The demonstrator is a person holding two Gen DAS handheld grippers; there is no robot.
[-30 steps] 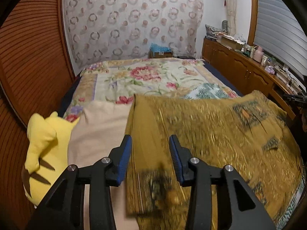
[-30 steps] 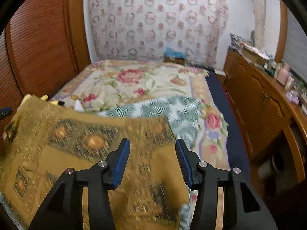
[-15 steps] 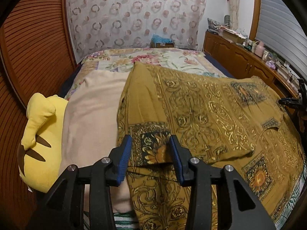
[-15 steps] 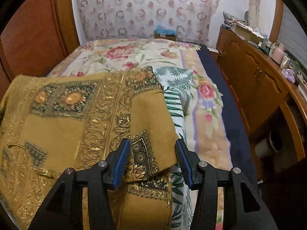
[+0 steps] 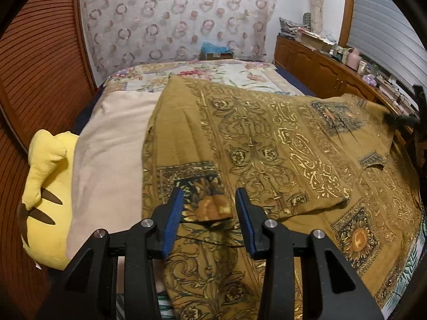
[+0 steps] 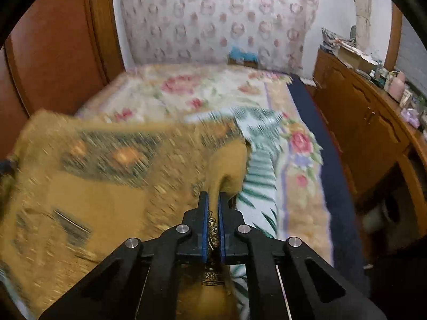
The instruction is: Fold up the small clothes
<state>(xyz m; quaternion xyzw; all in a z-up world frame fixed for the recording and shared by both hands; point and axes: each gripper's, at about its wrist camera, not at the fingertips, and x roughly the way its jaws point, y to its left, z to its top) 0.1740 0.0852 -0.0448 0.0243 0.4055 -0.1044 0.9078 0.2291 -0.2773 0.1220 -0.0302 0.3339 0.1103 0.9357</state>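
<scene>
An ochre cloth with gold scrollwork and dark sunflower panels lies spread over the bed, its near edge folded back on itself. My left gripper is open just above the folded corner, which sits between the blue pads without being pressed. My right gripper is shut on the cloth's right edge, which rises in a peak from the fingers. The rest of the cloth is blurred in the right wrist view. In the left wrist view the right gripper shows as a dark blur at the far right.
A yellow plush toy and a beige blanket lie left of the cloth. Beneath are a palm-print sheet and a floral bedspread. A wooden cabinet with clutter runs along the right; ribbed wood panels stand at the left.
The cloth came down folded onto the bed. My right gripper closed on its right edge and lifted it. My left gripper sank a little toward the folded corner, still open.
</scene>
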